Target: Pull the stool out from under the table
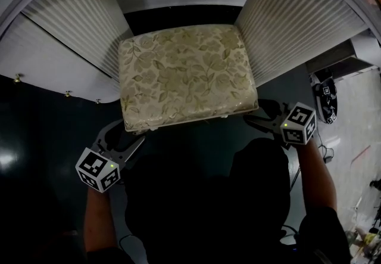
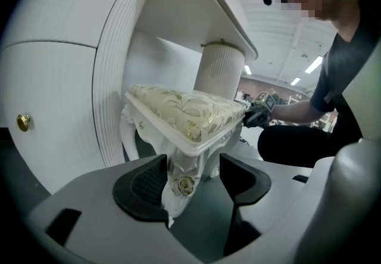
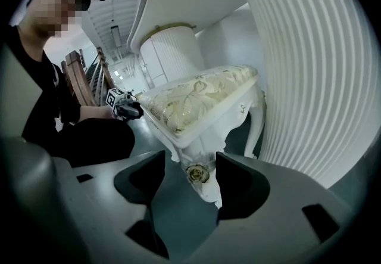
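Loosely, left gripper [image 2: 191, 170] and right gripper [image 3: 190, 164] fingers [image 2: 140, 191] spread round stool [image 1: 187, 72] front legs, table pedestals [image 1: 297, 18] close beside.

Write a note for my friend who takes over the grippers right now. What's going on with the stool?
Left gripper: open, around the left front leg. The leg lies against one pad, with a gap at the other.
Right gripper: open, around the right front leg, not clamped as far as I can see.
Stool: between the ribbed sides of the table, most of the seat showing.
Done: both grippers are set at the legs.
Left: close on both legs, then pull toward you, probably evenly so it doesn't twist.
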Action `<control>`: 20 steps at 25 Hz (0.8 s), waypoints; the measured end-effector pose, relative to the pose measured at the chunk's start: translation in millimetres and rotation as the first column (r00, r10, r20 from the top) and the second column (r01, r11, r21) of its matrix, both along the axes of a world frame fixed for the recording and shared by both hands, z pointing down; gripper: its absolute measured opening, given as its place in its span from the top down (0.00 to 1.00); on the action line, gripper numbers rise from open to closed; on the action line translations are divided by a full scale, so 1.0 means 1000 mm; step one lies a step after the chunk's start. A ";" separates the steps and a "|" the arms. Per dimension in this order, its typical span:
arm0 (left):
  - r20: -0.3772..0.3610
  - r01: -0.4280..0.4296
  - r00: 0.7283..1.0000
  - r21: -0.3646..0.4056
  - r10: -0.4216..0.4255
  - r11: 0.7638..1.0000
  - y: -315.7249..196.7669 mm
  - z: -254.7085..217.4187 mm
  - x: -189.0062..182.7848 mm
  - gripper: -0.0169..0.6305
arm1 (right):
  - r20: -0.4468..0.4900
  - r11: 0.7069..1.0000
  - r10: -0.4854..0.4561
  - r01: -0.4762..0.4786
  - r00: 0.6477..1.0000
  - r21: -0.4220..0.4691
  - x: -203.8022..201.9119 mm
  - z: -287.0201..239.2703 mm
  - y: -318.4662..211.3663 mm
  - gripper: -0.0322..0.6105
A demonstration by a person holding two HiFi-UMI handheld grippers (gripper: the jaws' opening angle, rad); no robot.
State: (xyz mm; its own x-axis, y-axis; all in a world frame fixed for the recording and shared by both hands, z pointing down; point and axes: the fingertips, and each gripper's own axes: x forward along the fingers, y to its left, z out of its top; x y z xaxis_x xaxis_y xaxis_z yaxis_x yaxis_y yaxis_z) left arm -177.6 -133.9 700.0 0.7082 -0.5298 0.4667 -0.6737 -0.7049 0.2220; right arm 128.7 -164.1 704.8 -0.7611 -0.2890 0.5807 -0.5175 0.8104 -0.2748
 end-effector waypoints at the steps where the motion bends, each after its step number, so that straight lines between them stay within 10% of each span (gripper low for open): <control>1: -0.030 0.010 0.999 -0.001 -0.010 1.000 0.001 -0.007 0.000 0.55 | 0.022 1.000 0.004 -0.004 1.000 0.000 0.000 -0.007 0.001 0.57; 8: -0.095 0.058 0.994 0.062 -0.052 0.996 -0.003 -0.048 -0.003 0.50 | 0.296 0.995 0.103 -0.104 0.950 -0.015 0.013 -0.073 -0.014 0.57; 20: -0.121 0.063 0.991 0.038 -0.058 0.997 -0.028 -0.051 -0.002 0.40 | 0.280 0.994 0.101 -0.107 0.955 0.004 -0.012 -0.071 -0.034 0.55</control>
State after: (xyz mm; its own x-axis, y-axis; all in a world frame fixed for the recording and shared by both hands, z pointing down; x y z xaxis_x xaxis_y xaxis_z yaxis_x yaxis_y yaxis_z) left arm -179.5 -161.6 649.1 0.7238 -0.5904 0.3572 -0.6856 -0.6739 0.2752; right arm 117.2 -197.9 634.0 -0.8572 -0.3843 0.3428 -0.5040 0.7626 -0.4055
